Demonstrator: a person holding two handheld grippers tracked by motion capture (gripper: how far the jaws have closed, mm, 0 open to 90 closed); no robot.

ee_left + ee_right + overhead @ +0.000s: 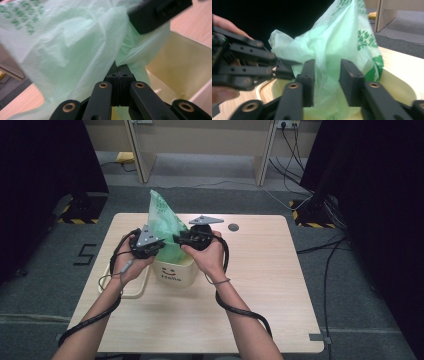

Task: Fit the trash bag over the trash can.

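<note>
Left claw (120, 72) is clamped tight on the thin pale green plastic bag (165, 220), right claw (327, 75) gapes around its film, not yet pinching; the bag stands half inside the cream plastic bin (175, 272) on the wooden counter (270, 285), lining unfinished, mouth still to spread

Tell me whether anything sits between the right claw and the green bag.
Nothing visible does. The right claw is open with the green bag already between its jaws, above the cream bin. The left claw is shut on the bag, off to one side.
</note>
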